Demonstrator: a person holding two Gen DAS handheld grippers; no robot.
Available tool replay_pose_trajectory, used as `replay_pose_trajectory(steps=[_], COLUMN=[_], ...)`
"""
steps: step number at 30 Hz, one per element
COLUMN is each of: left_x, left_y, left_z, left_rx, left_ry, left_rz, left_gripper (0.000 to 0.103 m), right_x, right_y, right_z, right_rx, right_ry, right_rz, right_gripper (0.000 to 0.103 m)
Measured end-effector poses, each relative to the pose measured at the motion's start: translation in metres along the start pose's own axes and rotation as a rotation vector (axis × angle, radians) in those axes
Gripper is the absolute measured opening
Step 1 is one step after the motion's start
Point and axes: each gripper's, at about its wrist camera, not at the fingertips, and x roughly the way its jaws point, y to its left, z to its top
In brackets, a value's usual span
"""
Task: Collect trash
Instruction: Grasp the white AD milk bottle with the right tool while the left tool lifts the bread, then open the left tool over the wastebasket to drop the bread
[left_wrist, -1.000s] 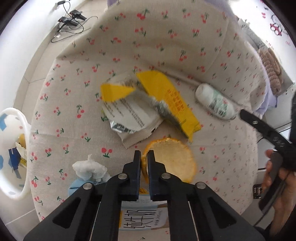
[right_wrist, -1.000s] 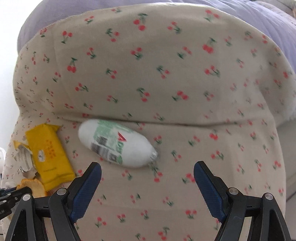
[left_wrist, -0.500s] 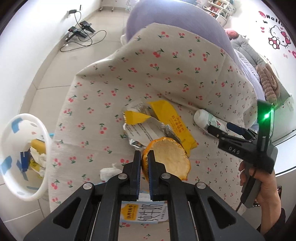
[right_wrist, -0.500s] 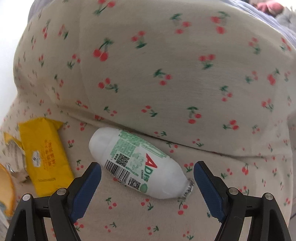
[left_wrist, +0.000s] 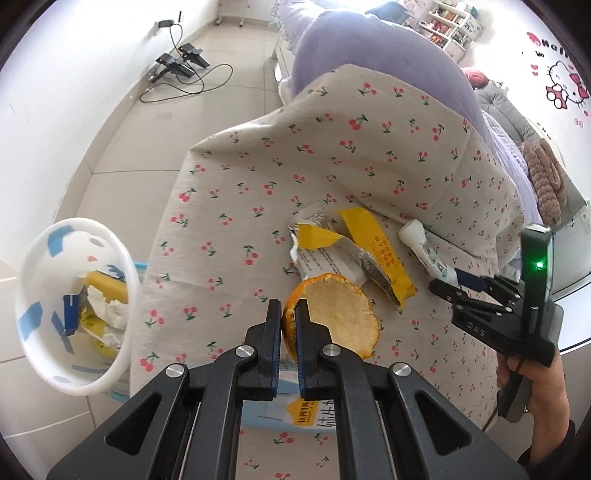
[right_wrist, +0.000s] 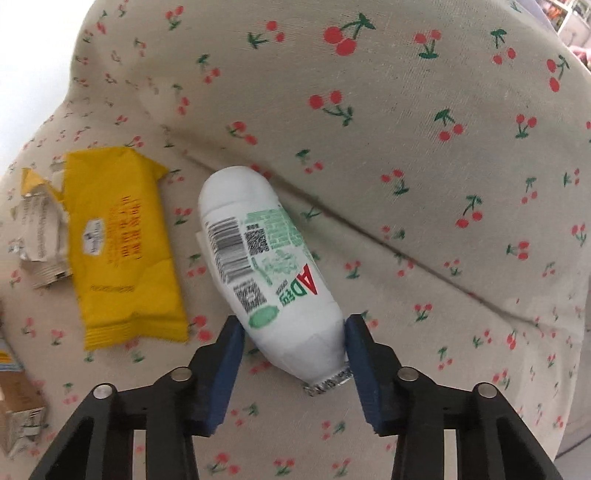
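Orange peel (left_wrist: 338, 319) (pinched), white bottle (right_wrist: 271, 275)

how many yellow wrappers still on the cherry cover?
1 for sure: the yellow wrapper lies flat left of the white bottle, partly over a torn yellow-and-silver wrapper; count that and it's 2. More yellow sits in the bin, not on the cover.

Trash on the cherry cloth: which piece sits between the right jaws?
The white bottle, lying on its side, neck end between the closing jaws. The yellow wrapper lies apart; the orange peel is in the left gripper.
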Motion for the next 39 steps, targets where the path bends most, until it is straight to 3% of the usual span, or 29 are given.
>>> replay_pose_trajectory(steps=[14,23,28,39], left_x=[-0.041,-0.065,-0.076,-0.097], left_y=[0.042,0.075,0.098,0.155], left_z=[-0.005,-0.011,-0.012,-0.015], left_rx=[-0.066,-0.113,-0.158,-0.258], left_ry=[-0.068,-0.109,-0.132,-0.182], left_rz=[-0.009,0.000,0.009,0.078], left_gripper=[0.007,0.007,0.007,0.007], right_x=[-0.062,-0.088,-0.101,-0.103], right_y=[0.007,0.044,0.063,0.122], right_z=[-0.022,-0.011,-0.005,0.010], right_rx=[0.132,0.124,0.127,0.052], right_ry=[-0.023,-0.102,-0.129,-0.131], right_rz=[0.138,0.215,0.309,0.399], right_gripper=[0.046,0.046,0.046,0.046])
